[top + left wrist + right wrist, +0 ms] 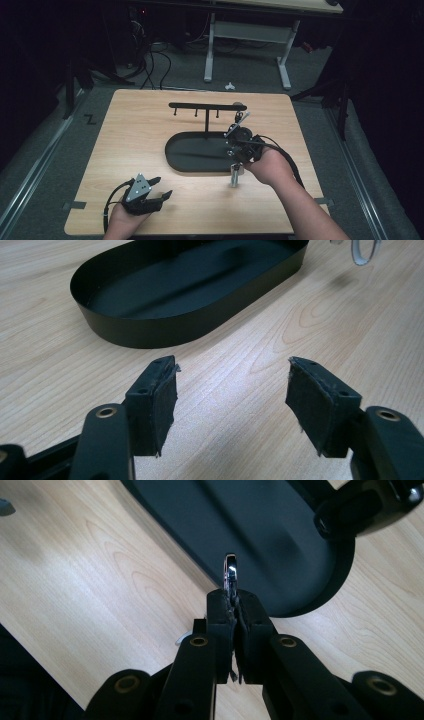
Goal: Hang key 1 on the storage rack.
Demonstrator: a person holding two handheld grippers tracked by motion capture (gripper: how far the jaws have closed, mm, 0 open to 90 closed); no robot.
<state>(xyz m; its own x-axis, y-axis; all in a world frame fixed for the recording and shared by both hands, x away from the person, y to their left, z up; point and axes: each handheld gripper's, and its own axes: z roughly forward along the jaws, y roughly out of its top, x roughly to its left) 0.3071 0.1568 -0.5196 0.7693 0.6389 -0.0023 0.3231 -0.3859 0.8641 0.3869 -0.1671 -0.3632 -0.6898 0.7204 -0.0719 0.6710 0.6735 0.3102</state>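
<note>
My right gripper [233, 597] pinches a thin shiny metal ring [230, 570] above the black oval tray [280, 535]; my left gripper [232, 390] gapes over bare wooden table [225, 355].

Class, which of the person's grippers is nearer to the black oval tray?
Right. The right gripper hangs by the tray's right end, shut on a thin metal piece. The left gripper rests open on the table, farther back towards the person.
</note>
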